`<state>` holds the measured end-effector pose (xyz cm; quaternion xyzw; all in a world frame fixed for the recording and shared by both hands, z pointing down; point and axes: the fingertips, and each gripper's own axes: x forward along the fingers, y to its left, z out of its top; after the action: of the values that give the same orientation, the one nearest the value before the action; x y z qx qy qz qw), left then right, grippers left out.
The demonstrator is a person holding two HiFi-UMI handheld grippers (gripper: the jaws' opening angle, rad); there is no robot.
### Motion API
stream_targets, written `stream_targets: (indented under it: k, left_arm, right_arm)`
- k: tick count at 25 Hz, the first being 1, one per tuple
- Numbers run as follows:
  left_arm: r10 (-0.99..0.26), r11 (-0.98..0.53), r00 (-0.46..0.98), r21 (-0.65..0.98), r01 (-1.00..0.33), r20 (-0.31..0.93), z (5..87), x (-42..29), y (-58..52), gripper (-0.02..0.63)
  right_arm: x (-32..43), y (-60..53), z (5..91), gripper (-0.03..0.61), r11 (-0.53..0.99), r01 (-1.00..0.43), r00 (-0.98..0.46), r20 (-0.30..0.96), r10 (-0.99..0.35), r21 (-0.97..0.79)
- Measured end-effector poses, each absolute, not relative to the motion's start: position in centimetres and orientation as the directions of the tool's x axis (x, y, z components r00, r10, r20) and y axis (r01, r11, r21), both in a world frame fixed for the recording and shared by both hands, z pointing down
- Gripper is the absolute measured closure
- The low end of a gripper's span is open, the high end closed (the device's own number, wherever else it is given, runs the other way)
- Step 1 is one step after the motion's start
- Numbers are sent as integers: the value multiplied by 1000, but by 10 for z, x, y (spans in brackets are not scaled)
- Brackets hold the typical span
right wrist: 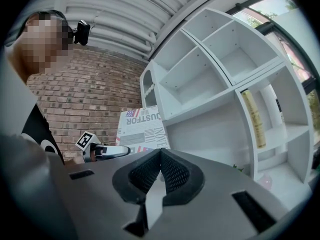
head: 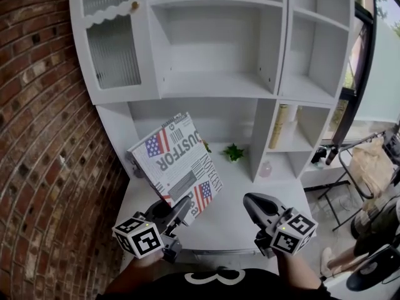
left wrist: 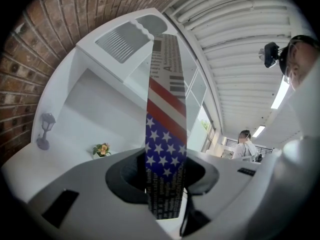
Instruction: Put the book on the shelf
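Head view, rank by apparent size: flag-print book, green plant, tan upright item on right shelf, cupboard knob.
1. flag-print book, largest, though held nearest the camera
2. tan upright item
3. green plant
4. cupboard knob

the left gripper (head: 180, 209) is sitting low on the person's left, its marker cube nearest the body. its jaws are pointing up and forward, pinching the lower corner of the book (head: 175, 161). the right gripper (head: 253, 202) is hovering apart on the right at about the same height, angling forward, its jaws pressing together with nothing between them.
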<state>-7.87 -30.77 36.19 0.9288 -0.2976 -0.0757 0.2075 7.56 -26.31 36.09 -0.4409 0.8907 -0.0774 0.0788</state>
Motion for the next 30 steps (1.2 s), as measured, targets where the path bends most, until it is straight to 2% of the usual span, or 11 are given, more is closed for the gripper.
stream_targets:
  k: [21,30]
  left_arm:
    - [-636,-758,759,302,-579,-140,261,-28,-375,465]
    - [-696,-718,693,189,-670,-190,206,-19,-415,465]
  right_arm:
    - [119,-344,326,568,714,-688,-706,-111,-700,-129]
    - [120,-356,329,568,753,-652,-747,-95,-658,-89]
